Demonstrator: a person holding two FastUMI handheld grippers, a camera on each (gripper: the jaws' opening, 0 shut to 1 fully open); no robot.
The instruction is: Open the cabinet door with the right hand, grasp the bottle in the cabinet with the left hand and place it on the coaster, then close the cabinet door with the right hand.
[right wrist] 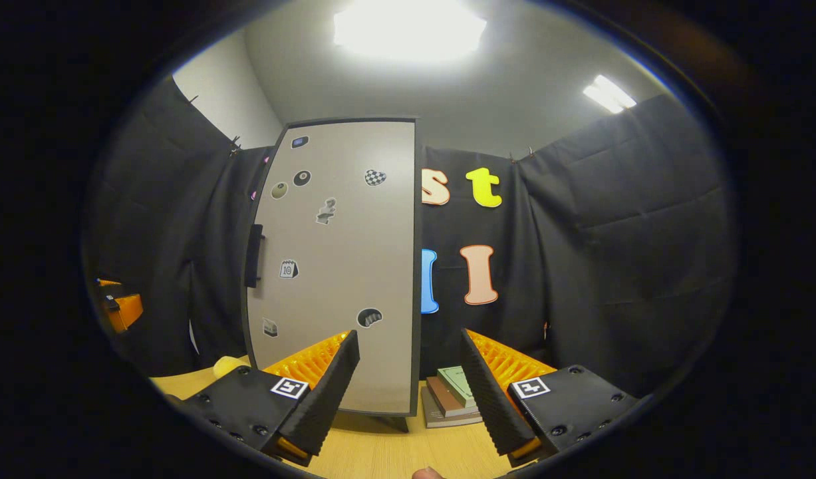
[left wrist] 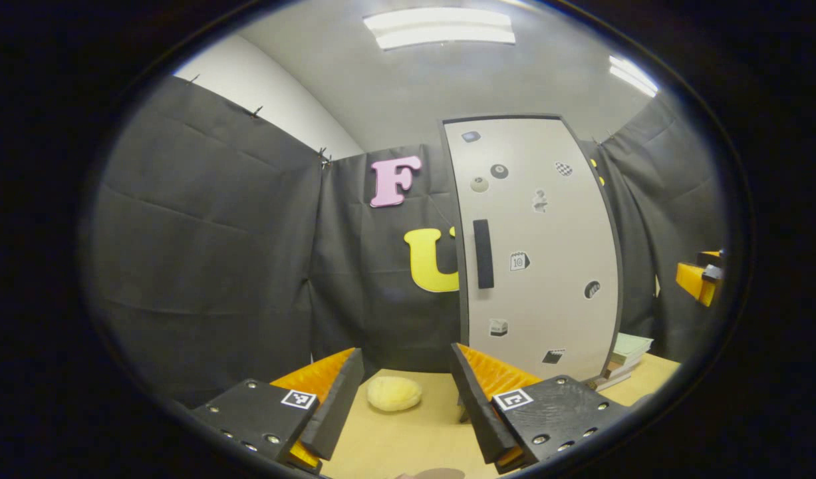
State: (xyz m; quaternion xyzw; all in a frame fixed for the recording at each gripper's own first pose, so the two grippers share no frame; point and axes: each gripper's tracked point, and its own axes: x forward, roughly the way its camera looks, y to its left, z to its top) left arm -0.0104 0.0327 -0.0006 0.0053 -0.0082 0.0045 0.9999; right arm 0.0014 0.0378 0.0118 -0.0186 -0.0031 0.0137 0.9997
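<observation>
A tall cabinet stands on the wooden table, its pale door [left wrist: 541, 246] shut and dotted with small stickers. A dark vertical handle [left wrist: 483, 253] sits on the door's left side. My left gripper [left wrist: 408, 406] is open low over the table, short of the cabinet, with nothing between its fingers. In the right gripper view the same door [right wrist: 338, 266] and its handle [right wrist: 254, 256] stand ahead to the left. My right gripper [right wrist: 408, 392] is open and holds nothing. A small pale yellow round coaster [left wrist: 394, 392] lies on the table between the left fingers, farther off.
A stack of books [right wrist: 457, 396] lies on the table at the cabinet's right foot, also seen as the books [left wrist: 624, 359]. The other gripper [left wrist: 700, 279] shows at the far right edge of the left gripper view. Black cloth walls close the booth.
</observation>
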